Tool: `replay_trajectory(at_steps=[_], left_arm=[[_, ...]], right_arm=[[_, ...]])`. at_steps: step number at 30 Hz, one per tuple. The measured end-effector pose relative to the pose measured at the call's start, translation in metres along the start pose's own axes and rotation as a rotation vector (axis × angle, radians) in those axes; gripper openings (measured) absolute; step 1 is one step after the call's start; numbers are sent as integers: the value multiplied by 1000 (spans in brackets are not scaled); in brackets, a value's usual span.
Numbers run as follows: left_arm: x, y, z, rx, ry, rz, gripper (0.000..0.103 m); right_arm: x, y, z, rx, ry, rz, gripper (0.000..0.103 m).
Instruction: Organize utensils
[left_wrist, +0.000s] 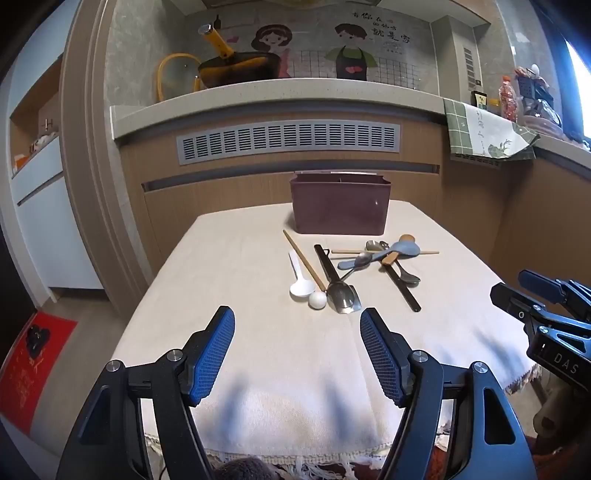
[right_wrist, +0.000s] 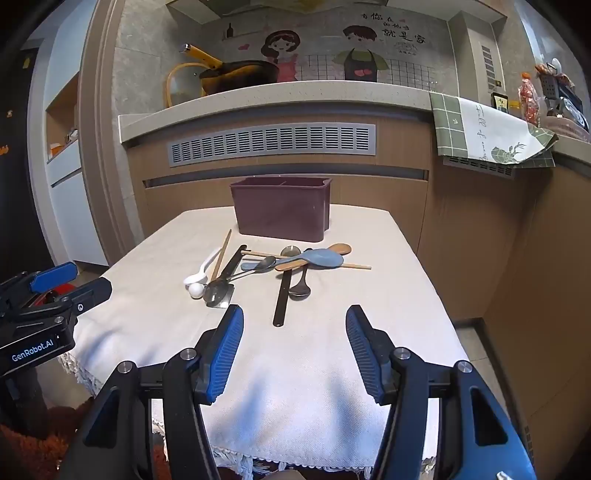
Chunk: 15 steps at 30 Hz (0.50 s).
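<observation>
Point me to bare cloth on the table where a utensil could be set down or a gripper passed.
Free: the left half of the tablecloth, between the white spoon and the left edge; the near strip between both open grippers and the utensil pile. Crowded: the pile itself, right up to the maroon bin.

A long grey vent (left_wrist: 288, 142) sits in the wooden cabinet front. On the ledge (left_wrist: 258, 96) above the vent stands a dark pan (left_wrist: 236, 68) with a yellow handle, with a glass lid (left_wrist: 177, 75) just left of it. A green checked towel (left_wrist: 487, 133) hangs right of the vent. A red mat (left_wrist: 33, 365) lies on the floor, far left below.
</observation>
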<state>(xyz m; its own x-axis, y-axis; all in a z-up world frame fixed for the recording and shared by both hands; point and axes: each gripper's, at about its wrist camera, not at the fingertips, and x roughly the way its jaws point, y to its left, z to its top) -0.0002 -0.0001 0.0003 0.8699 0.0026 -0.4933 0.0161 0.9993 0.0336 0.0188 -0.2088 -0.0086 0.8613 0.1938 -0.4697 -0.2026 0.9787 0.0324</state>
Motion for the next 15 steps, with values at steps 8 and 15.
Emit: replay_trajectory(at_steps=[8,15], left_arm=[[9,5,-4,-20,28,0,71],[8,6,0,-26,43,1,71]], right_arm=[[4,-1,-1,0,8,2,55],[6,1,2,-2,25,-5,55]])
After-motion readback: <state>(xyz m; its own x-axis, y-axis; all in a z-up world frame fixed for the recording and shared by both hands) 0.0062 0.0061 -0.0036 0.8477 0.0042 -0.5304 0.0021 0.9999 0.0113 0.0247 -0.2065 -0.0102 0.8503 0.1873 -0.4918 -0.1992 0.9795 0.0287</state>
